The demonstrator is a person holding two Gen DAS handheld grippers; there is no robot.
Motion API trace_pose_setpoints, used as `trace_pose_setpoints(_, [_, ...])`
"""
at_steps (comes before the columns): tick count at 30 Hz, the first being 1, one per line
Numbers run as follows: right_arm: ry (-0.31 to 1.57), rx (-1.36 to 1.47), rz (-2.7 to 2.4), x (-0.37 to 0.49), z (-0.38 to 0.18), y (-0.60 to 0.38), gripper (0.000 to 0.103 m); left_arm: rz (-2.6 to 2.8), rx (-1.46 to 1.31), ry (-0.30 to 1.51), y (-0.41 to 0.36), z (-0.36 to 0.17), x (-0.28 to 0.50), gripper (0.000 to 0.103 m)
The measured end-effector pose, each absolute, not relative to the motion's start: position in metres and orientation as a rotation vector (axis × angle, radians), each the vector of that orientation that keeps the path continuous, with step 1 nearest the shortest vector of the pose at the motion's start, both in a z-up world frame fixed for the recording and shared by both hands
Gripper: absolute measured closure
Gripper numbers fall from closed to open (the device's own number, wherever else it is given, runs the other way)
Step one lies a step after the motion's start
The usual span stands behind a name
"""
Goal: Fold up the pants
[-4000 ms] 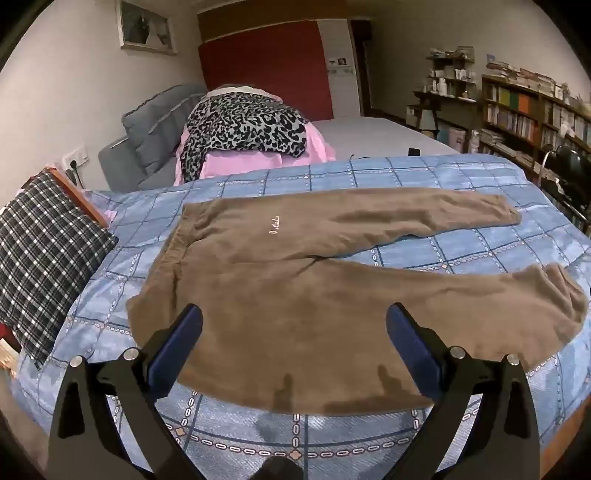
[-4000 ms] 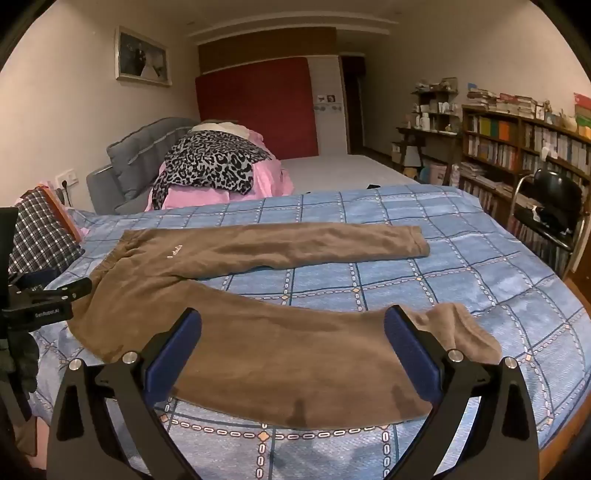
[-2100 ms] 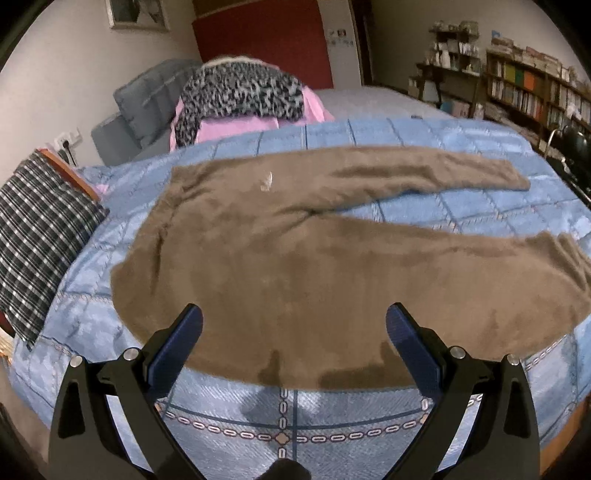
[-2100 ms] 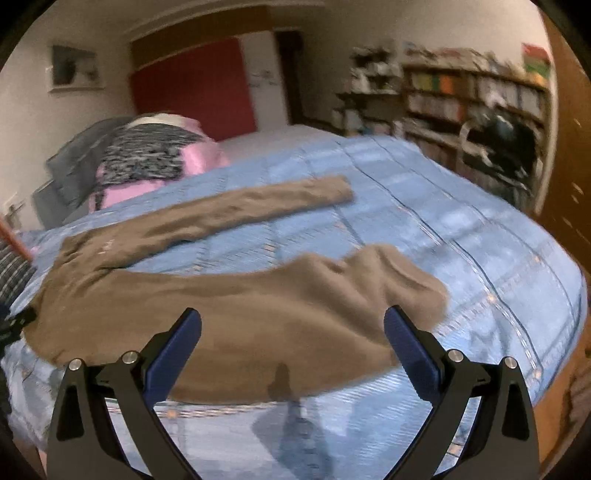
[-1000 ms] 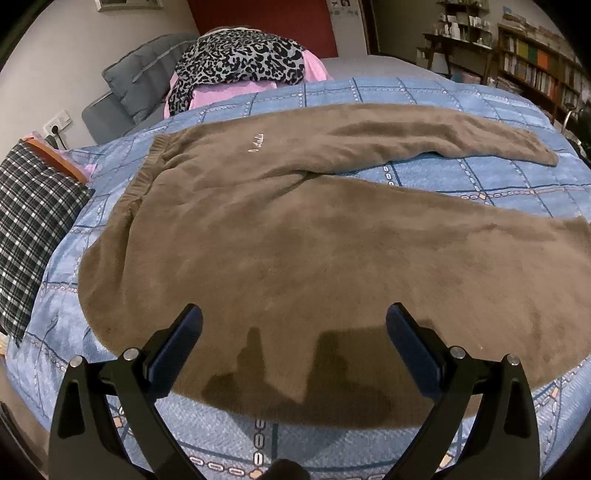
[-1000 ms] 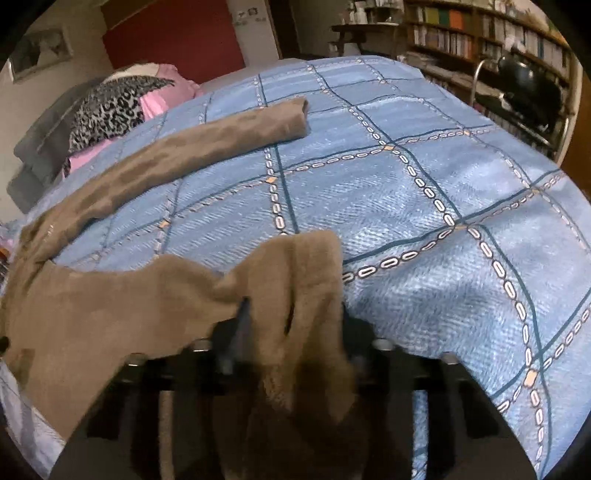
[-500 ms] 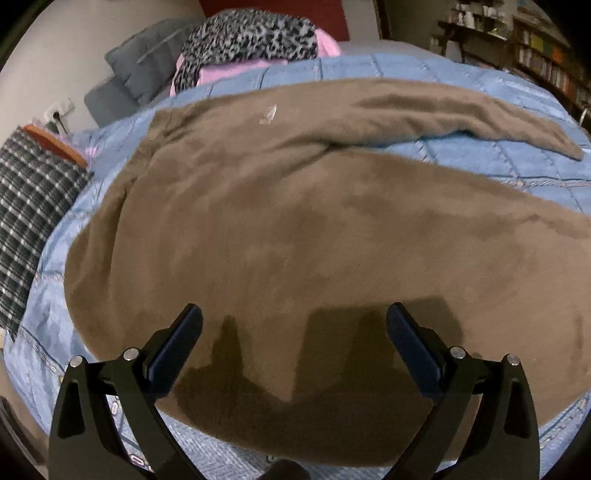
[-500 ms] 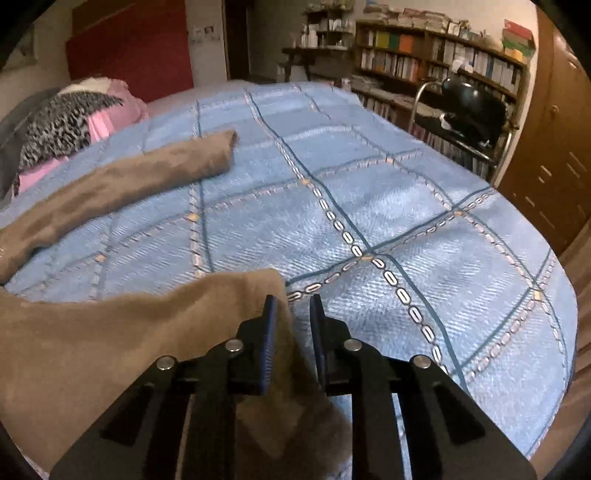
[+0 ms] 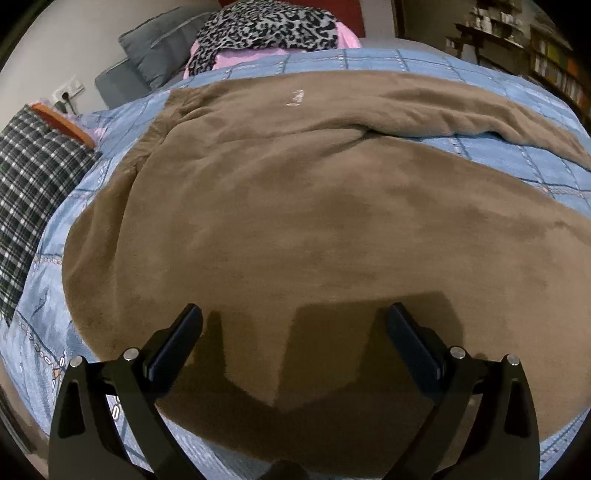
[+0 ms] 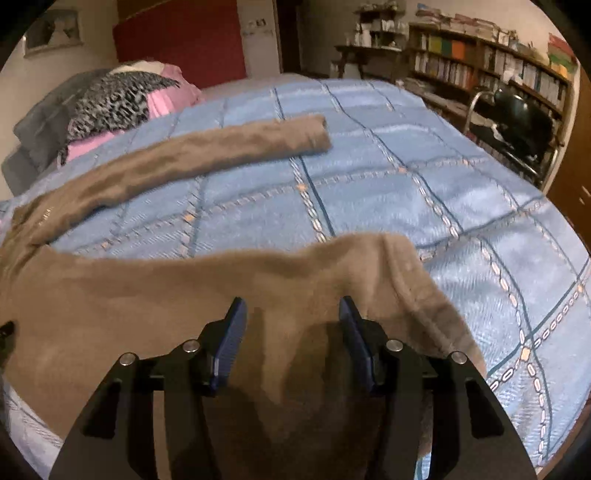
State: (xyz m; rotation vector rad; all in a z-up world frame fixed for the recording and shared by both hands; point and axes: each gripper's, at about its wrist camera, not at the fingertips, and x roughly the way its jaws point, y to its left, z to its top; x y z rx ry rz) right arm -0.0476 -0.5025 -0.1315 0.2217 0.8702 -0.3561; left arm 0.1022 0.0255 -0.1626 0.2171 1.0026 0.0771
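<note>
Brown fleece pants (image 9: pixel 295 221) lie spread on a blue quilted bed (image 9: pixel 369 61), waistband at the left, legs running right. My left gripper (image 9: pixel 293 325) is open, low over the near leg close to the seat. In the right wrist view the near leg's cuff end (image 10: pixel 388 273) lies bunched in front of my right gripper (image 10: pixel 290 317), which is open with its blue pads (image 10: pixel 229 332) either side of the fabric. The far leg (image 10: pixel 240 147) lies stretched across the bed behind it.
A plaid pillow (image 9: pixel 26 184) lies at the bed's left edge. A leopard-print and pink pile (image 9: pixel 266 26) sits at the bed's far side by a grey cushion (image 9: pixel 155 62). Bookshelves (image 10: pixel 491 70) and a black chair (image 10: pixel 517 114) stand to the right.
My left gripper has dropped closer to the near leg. My right gripper shut at the cuff end a second ago and has now opened; the cuff lies bunched in front of it.
</note>
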Motion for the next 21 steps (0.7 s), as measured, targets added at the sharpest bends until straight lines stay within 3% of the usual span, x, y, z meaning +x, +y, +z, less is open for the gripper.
trace_pose_setpoints(11, [0.902,0.245,-0.390,-0.041,-0.126,-0.501,0.051,-0.010,0.132,1.088,0.041,-0.169,0.117,0.002])
trace_pose_setpoints(21, [0.817,0.227,-0.341,-0.007,-0.082,-0.488,0.051,0.068,0.072,0.945,0.076,-0.116,0.164,0.002])
